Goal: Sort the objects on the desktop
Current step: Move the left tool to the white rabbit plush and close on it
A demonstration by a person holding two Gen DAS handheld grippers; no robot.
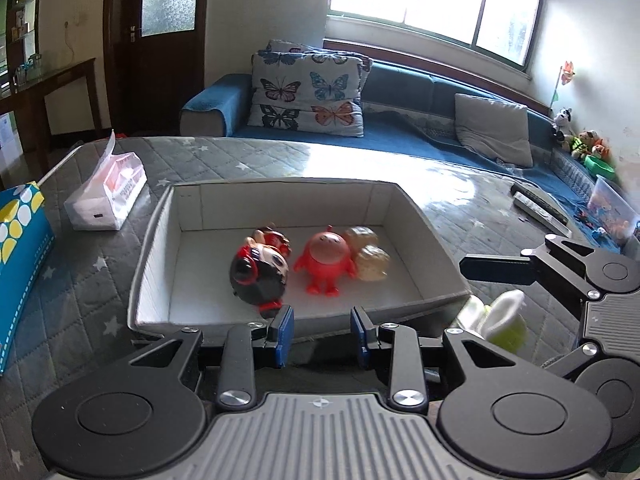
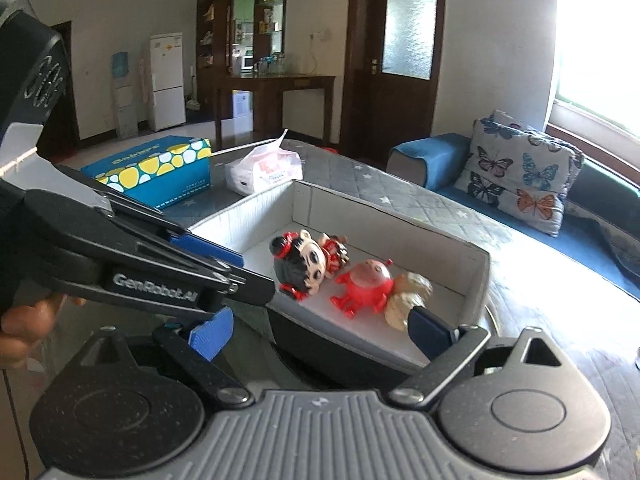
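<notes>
A shallow white-lined box (image 1: 280, 186) (image 2: 400, 216) stands on the grey quilted table. In it lie a black-haired doll in red (image 1: 260, 268) (image 2: 302, 262), a round red figure (image 1: 326, 258) (image 2: 366, 286) and an amber translucent toy (image 1: 370, 254) (image 2: 408, 292). My left gripper (image 1: 321, 334) (image 2: 236, 270) hovers at the box's near rim, open, with nothing between its blue pads. My right gripper (image 2: 320, 336) is at the box's near right corner, jaws wide and empty. Under its finger (image 1: 496, 270), a blurred white and green toy (image 1: 496, 320) shows outside the box.
A tissue pack (image 1: 106, 196) (image 2: 264, 170) and a blue box with yellow spots (image 1: 20, 248) (image 2: 156, 168) sit left of the box. Two remotes (image 1: 540, 204) and a clear tub of small toys (image 1: 612, 208) are at the far right. A blue sofa lies behind. A hand (image 2: 20, 328) grips the left gripper.
</notes>
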